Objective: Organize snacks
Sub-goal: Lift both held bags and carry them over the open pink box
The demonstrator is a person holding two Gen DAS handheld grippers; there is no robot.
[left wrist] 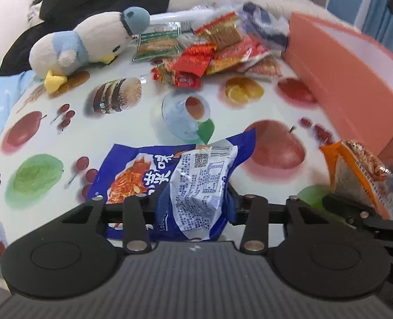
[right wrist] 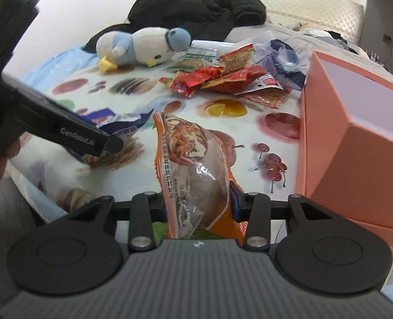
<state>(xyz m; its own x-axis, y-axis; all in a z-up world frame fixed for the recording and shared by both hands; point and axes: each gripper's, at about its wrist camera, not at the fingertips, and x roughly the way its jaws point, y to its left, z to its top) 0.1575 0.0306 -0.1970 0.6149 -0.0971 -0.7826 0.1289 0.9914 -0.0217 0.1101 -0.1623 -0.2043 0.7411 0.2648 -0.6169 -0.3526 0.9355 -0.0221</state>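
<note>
Your left tongs (left wrist: 193,202) are pinching the blue snack bag (left wrist: 175,178) over the tabletop (left wrist: 132,122). Your right tongs (right wrist: 199,199) are gripping the orange snack bag (right wrist: 193,164) beside the pink box (right wrist: 350,143).

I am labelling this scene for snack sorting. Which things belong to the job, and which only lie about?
For the job:
- blue packet, in the left tongs
- orange packet, in the right tongs
- heap of snack packets
- pink box

Lying about:
- plush bird
- black clothes
</note>
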